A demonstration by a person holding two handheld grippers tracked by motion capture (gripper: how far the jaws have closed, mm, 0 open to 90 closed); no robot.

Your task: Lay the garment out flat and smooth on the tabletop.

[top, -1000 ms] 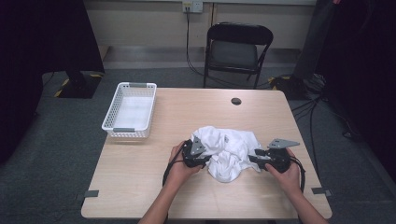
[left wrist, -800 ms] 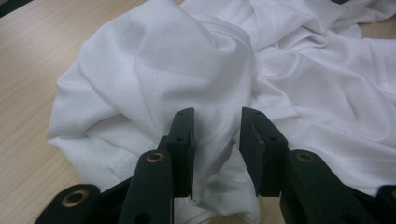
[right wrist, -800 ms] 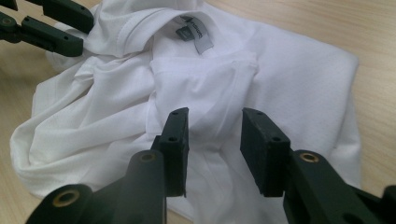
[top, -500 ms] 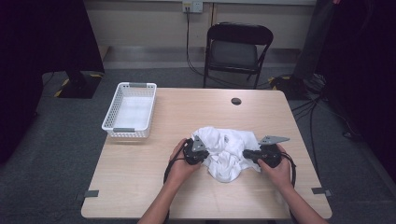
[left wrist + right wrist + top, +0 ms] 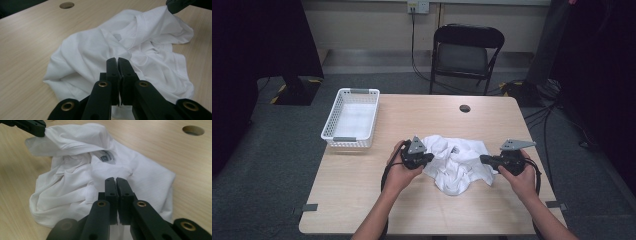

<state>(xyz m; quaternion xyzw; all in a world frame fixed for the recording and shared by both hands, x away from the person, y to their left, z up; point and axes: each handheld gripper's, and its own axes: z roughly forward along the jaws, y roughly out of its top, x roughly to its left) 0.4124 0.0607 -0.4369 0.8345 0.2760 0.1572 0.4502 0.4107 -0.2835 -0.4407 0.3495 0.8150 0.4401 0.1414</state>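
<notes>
Left hand-held gripper (image 5: 428, 158) has just closed its jaws on the left edge of the crumpled white shirt (image 5: 458, 163), near-centre on the surface (image 5: 362, 200); right hand-held gripper (image 5: 484, 159) likewise has just clamped onto its right edge.

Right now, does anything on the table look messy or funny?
Yes. The white shirt lies crumpled in a heap, not flat. The left tool and right tool each pinch one side of it. The white basket sits straight.
</notes>
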